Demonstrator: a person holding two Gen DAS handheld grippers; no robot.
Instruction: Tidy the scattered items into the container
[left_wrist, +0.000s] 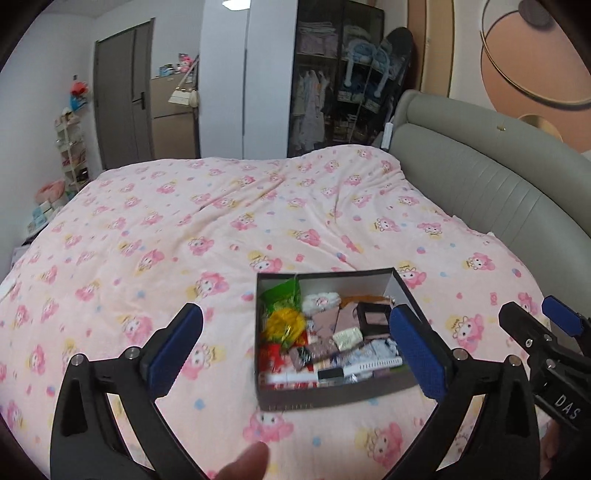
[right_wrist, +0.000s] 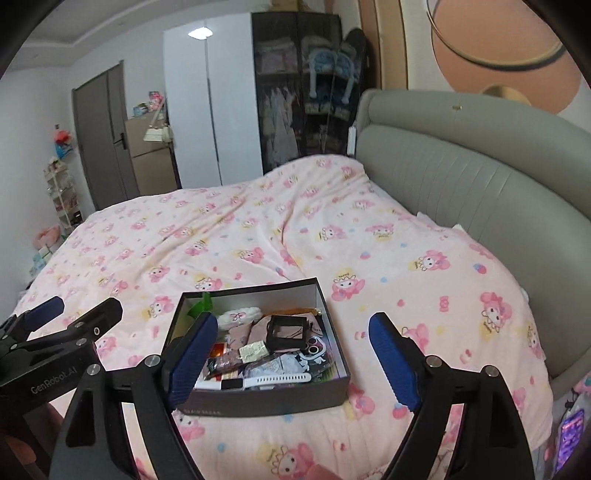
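We see our left gripper (left_wrist: 295, 347), black-armed with blue ribbed pads, low in the left wrist view, jaws spread wide and gripping nothing; a fingertip (left_wrist: 245, 463) shows at the bottom edge between its arms. Our right gripper (right_wrist: 295, 354), of the same make, fills the bottom of the right wrist view, jaws likewise wide apart and empty. Both point downward over the bed, and each shows at the other view's lower edge. Between the pads, in the lower centre of both views, stands one dark rectangular cardboard box (left_wrist: 288, 400) with a white lining, resting on the pink cartoon-print bedspread (left_wrist: 184, 221). The box holds a crowded jumble: a green packet (left_wrist: 280, 293), a yellow crinkled wrapper (left_wrist: 286, 323), a white fluffy piece (left_wrist: 320, 301), a black square frame (right_wrist: 287, 330) and a white perforated strap (right_wrist: 280, 379). One grey padded headboard (left_wrist: 480, 192) curves along the right.
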